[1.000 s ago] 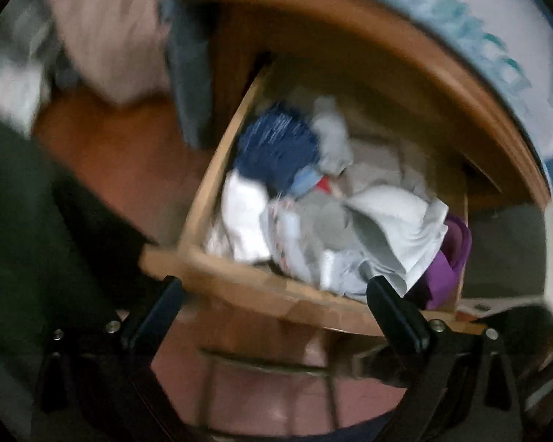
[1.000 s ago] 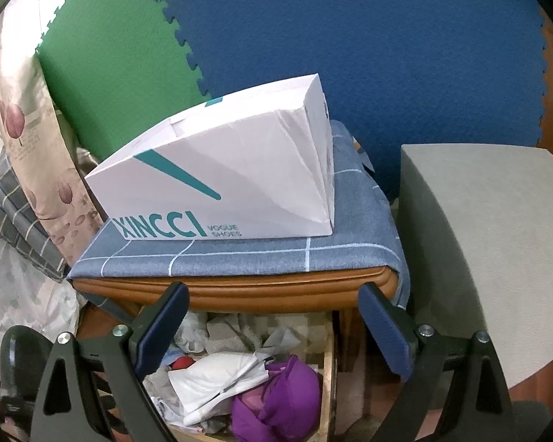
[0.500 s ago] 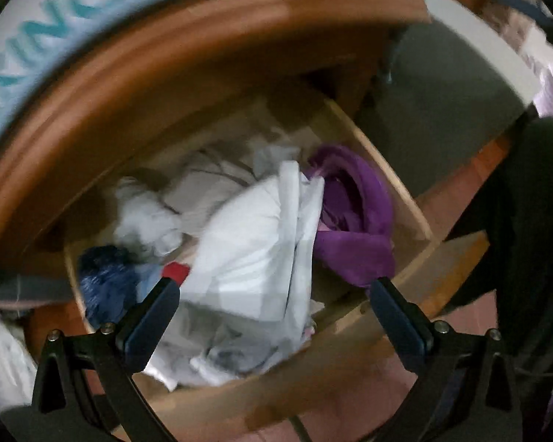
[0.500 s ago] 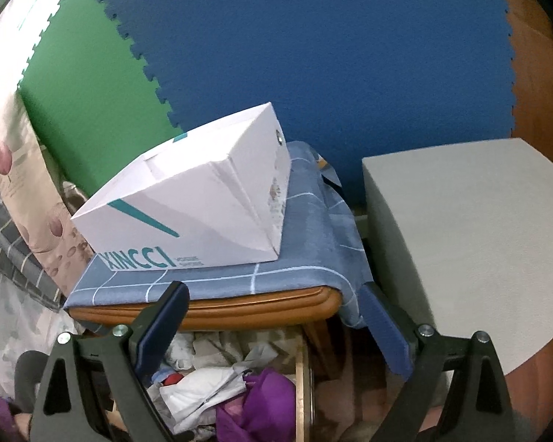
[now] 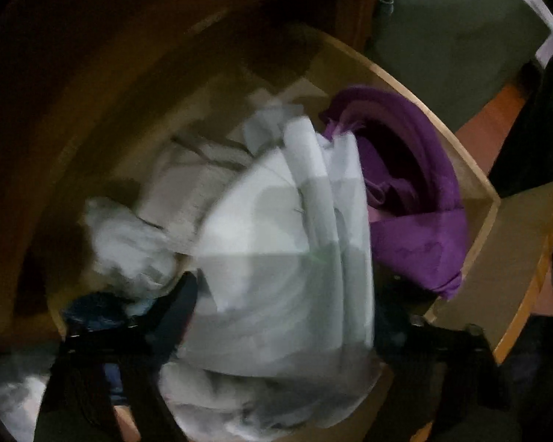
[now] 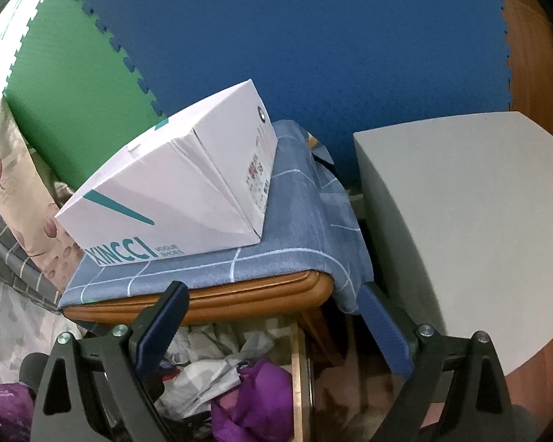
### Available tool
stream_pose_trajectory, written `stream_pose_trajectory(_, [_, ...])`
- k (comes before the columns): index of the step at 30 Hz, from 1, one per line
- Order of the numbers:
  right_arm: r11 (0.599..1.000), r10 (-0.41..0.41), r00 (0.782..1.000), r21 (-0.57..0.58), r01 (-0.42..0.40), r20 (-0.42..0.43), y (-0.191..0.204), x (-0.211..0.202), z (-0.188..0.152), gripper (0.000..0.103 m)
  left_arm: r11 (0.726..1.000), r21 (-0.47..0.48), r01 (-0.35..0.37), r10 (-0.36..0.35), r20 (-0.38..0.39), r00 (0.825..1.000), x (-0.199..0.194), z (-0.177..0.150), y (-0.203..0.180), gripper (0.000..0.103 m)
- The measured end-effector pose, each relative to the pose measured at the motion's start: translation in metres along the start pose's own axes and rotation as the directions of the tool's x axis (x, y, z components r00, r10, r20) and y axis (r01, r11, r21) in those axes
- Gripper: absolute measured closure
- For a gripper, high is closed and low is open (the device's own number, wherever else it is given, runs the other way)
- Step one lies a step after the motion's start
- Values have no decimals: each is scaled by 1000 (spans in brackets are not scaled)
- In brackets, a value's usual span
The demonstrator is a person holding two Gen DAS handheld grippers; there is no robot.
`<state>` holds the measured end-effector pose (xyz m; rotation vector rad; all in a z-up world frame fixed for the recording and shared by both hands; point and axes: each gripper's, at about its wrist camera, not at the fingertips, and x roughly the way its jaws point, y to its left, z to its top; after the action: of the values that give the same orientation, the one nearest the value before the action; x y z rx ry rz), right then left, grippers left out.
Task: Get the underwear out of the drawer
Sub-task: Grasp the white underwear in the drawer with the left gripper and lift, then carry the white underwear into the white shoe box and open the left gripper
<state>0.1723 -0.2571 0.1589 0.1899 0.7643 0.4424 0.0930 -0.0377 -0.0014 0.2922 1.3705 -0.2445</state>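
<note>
The open wooden drawer (image 5: 475, 184) is full of crumpled clothes. A white and grey folded garment (image 5: 276, 250) lies in the middle, with a purple garment (image 5: 416, 199) to its right and a dark blue one (image 5: 92, 309) at lower left. My left gripper (image 5: 284, 305) is open and down inside the drawer, its fingers on either side of the white garment. The picture is dark and blurred. My right gripper (image 6: 272, 324) is open and empty above the drawer (image 6: 296, 368), in front of the cabinet edge. The white garment (image 6: 202, 379) and purple garment (image 6: 254, 401) show below it.
A white XINCCI shoe box (image 6: 180, 199) sits on a blue checked cloth (image 6: 295, 228) on the cabinet top. A grey block (image 6: 468, 228) stands to the right. Blue and green foam mats (image 6: 276, 44) cover the wall. Patterned fabric (image 6: 14, 199) hangs at left.
My left gripper has dropped into the drawer, close onto the white garment. My right gripper has shifted slightly, with the shoe box now nearer the middle of its view.
</note>
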Motion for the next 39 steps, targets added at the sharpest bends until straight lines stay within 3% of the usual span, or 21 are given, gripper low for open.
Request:
stream_pose_trajectory(1, [1000, -1, 1000, 1, 1, 0, -1, 0, 0, 8, 1000, -9, 8, -8, 0, 1000, 6, -2, 1, 47])
stream_pose_trajectory(3, [1000, -4, 1000, 2, 4, 1, -1, 1, -1, 8, 1000, -6, 1, -1, -1, 1000, 14, -7, -1, 95])
stream_pose_trajectory(8, [1000, -14, 1000, 8, 14, 3, -3, 1, -1, 8, 999, -35, 5, -2, 92, 996, -11, -17, -16, 96])
stream_pose_trajectory(11, [1000, -22, 1000, 10, 22, 5, -4, 1, -1, 8, 994, -105, 35, -15, 181, 983, -41, -29, -16, 97])
stream_pose_trajectory(15, [999, -27, 1000, 18, 27, 4, -7, 1, -1, 8, 969, -217, 119, -48, 308, 950, -90, -53, -3, 97])
stream_pose_trajectory(18, [999, -31, 1000, 21, 31, 3, -8, 1, -1, 8, 963, -228, 144, -48, 380, 924, -127, -52, -2, 97])
stream_pose_trajectory(27, [998, -55, 998, -3, 55, 12, -7, -6, -1, 8, 954, -217, 204, -41, 582, 812, -256, -64, 5, 96])
stream_pose_trajectory(32, [998, -63, 998, 14, 63, 19, -15, -11, -1, 8, 945, -227, 234, -20, 677, 736, -328, -50, 28, 96])
stream_pose_trajectory(34, [998, -60, 998, 25, 59, 22, -18, -12, -1, 8, 943, -219, 250, -18, 717, 697, -360, -35, 39, 96])
stream_pose_trajectory(36, [998, -59, 998, 24, 58, 27, -17, -12, 0, 8, 948, -223, 228, 13, 742, 670, -379, -22, 47, 96])
stream_pose_trajectory(38, [998, -55, 998, 19, 55, 29, -17, -13, -1, 8, 952, -224, 208, 47, 779, 625, -405, -2, 57, 96])
stream_pose_trajectory(39, [998, -55, 998, 17, 55, 29, -17, -13, -1, 8, 954, -226, 198, 60, 788, 612, -412, 4, 59, 97])
